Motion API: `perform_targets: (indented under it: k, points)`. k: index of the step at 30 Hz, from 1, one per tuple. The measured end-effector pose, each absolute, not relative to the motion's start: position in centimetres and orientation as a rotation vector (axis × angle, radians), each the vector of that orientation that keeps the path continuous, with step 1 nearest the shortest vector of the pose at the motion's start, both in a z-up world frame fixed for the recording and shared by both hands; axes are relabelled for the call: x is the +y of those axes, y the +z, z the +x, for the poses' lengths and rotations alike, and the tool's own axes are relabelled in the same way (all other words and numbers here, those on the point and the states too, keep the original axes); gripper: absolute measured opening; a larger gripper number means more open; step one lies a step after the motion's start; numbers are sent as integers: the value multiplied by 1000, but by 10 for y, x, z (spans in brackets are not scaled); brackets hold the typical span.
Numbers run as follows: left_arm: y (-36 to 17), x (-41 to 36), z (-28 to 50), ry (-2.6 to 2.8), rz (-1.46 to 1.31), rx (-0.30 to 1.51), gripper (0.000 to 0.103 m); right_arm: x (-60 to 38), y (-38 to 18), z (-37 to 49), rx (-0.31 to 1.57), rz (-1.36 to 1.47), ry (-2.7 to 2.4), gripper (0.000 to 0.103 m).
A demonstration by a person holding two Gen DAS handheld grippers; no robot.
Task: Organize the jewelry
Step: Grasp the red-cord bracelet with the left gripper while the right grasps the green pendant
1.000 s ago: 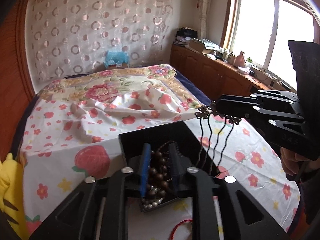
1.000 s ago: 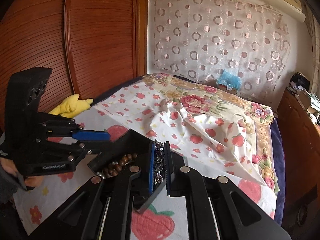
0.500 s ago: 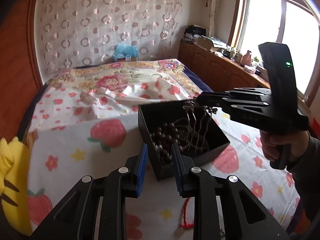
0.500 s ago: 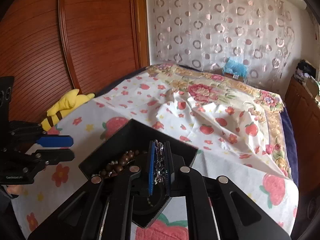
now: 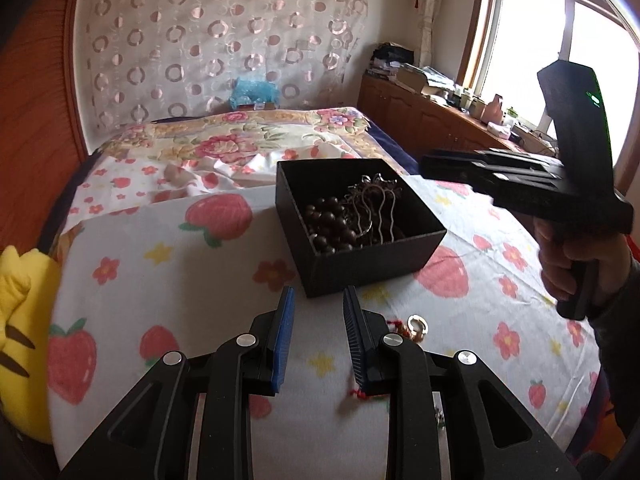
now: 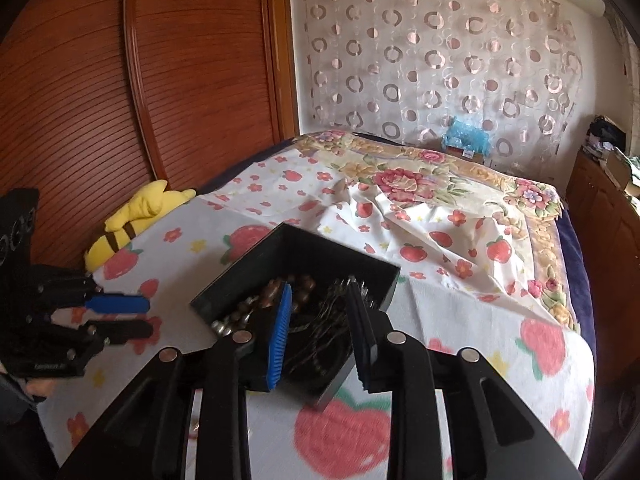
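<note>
Since the earlier frames, my right gripper (image 6: 318, 308) has let go of the metal hair comb (image 5: 374, 204), which hung from its closed jaws over the black box (image 5: 400, 248) and now lies inside it; those jaws have just been opening and now stand apart over the box with nothing pinched between the pads. My left gripper (image 5: 318, 308) has drawn back from the box: its blue pads, which a second ago sat among the brown bead bracelet (image 5: 330, 224), are now short of the box's near wall, over the strawberry-print sheet (image 5: 168, 280). Left jaws are parted, with only bare sheet between them. The bead bracelet rests in the left half of the box as the left wrist view shows it, touching the hair comb, whose wavy prongs lean against the near right wall. On the sheet just to the right of my left gripper's right finger lie a gold ring (image 5: 417, 326) and a red cord (image 5: 360, 392), the cord partly hidden under the finger. In the right wrist view the box sits directly beneath the parted fingers, its contents blurred. A yellow plush toy (image 6: 132, 220) lies at the sheet's edge near the wooden wardrobe (image 6: 120, 100). My right hand (image 5: 568, 260) grips the handle of the right gripper, above and to the right of the box.
</note>
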State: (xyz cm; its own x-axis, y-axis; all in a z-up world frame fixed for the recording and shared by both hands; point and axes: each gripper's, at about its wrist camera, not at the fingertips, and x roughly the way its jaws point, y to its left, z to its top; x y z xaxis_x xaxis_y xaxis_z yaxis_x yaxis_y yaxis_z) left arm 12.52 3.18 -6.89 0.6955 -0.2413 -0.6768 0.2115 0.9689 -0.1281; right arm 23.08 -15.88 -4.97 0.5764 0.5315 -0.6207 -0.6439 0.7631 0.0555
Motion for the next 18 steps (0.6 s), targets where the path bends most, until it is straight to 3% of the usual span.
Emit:
perform_targets:
  k: [7,9,12,18]
  points:
    - [-66,35,104,-231,-38,745,36,-159,-63,178,690,-161,725,31]
    - [-65,35,99,-219,-33,738,56,-154,-68,164,700,-169,739,31]
    - [-63,36,92,-204,-30,727,69,-148,-76,142,708,-192,753,31]
    - [-61,41,77,-188,-42,711,74,-142,-92,118,756,-188,766,31]
